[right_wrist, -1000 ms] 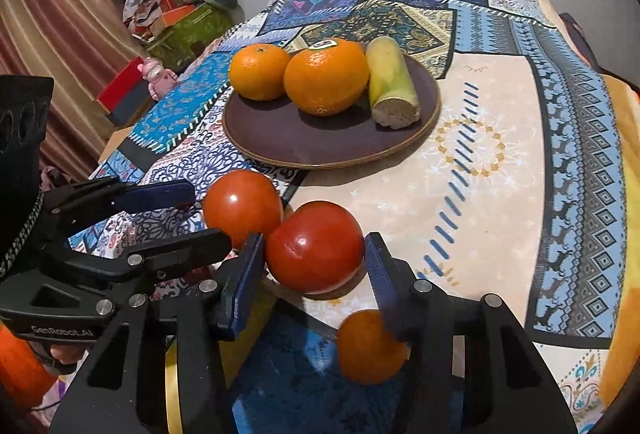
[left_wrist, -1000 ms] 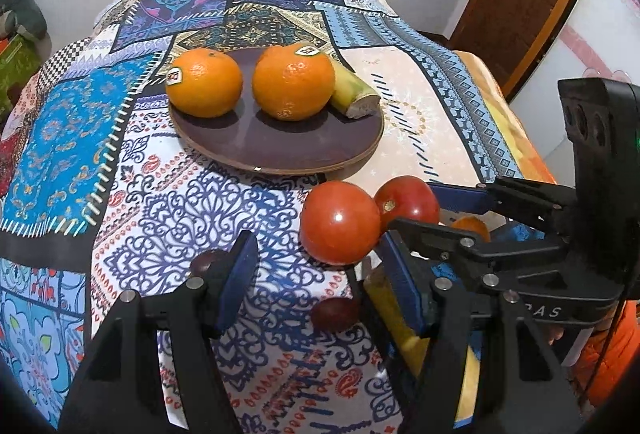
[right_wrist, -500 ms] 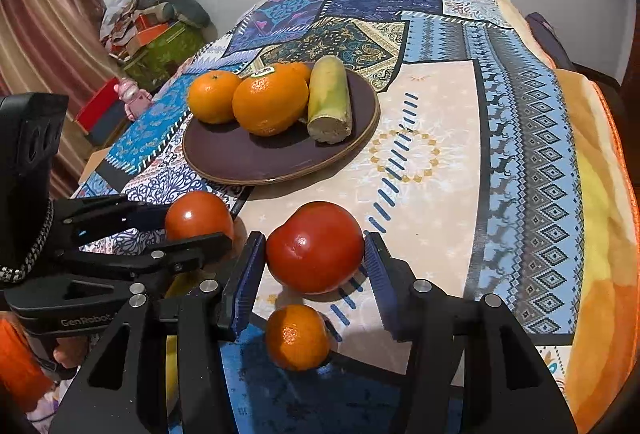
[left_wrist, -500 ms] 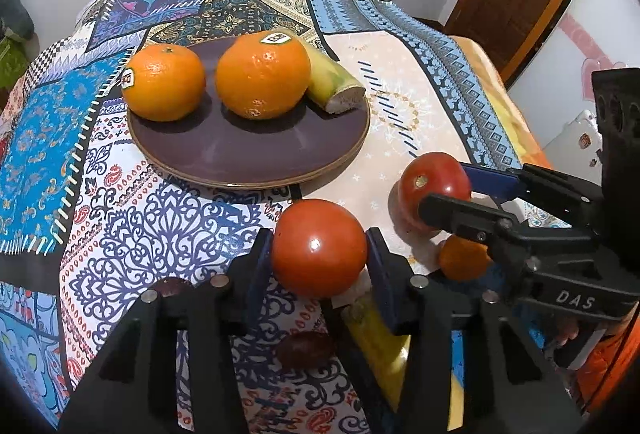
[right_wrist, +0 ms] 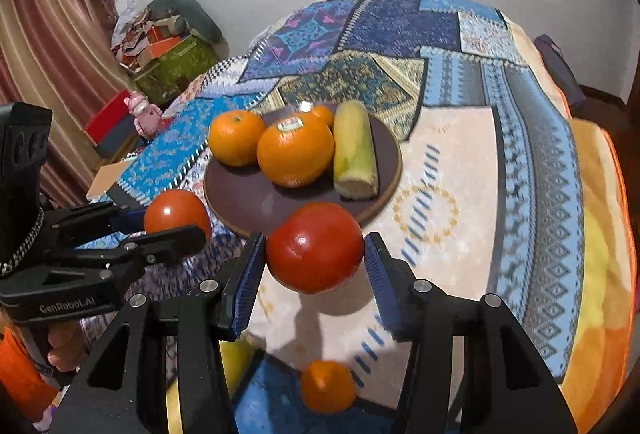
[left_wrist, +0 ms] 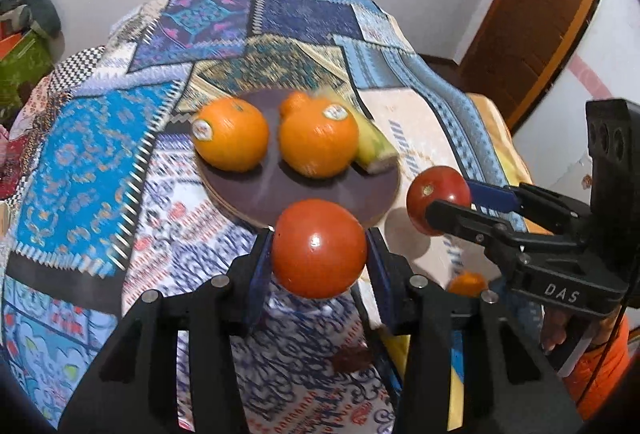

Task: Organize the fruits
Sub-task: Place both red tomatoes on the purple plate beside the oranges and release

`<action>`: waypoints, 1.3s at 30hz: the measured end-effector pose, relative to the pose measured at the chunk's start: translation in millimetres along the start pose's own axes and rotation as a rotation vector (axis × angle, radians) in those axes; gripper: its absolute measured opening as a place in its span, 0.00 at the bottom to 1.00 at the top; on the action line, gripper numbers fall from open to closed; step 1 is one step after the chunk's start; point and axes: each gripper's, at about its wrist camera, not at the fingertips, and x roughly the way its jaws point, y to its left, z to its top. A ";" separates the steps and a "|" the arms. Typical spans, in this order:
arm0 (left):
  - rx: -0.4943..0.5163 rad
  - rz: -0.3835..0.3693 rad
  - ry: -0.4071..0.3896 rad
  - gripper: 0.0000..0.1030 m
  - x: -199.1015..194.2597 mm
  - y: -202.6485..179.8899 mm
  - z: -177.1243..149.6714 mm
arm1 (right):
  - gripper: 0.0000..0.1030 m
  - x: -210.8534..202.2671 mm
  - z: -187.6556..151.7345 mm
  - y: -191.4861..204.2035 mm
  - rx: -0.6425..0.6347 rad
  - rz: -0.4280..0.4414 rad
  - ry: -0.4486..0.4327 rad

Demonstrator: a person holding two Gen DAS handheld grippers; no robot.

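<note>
My left gripper is shut on a red tomato and holds it above the cloth, just in front of the brown plate. My right gripper is shut on a second red tomato, also lifted near the plate's front edge. Each gripper shows in the other's view with its tomato. The plate holds two large oranges, a small orange behind them and a piece of corn cob.
A small orange lies on the patterned tablecloth below my right gripper; it shows in the left wrist view too. A dark small fruit lies under my left gripper. A wooden door stands at right, clutter at left.
My left gripper closed on its tomato. Both grippers lifted their tomatoes off the cloth and moved them toward the plate's front edge.
</note>
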 end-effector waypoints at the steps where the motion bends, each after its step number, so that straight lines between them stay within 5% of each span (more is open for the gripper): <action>1: -0.005 0.003 -0.005 0.44 -0.3 2.5 3.2 | 0.46 1.3 2.6 1.5 -0.005 0.000 -0.003; 25: -0.002 0.050 0.036 0.44 51.3 21.3 28.5 | 0.46 53.2 24.5 8.1 -0.066 -0.020 0.079; 39: -0.003 0.034 -0.046 0.45 3.0 14.0 24.2 | 0.47 9.3 29.2 11.6 -0.073 -0.040 -0.009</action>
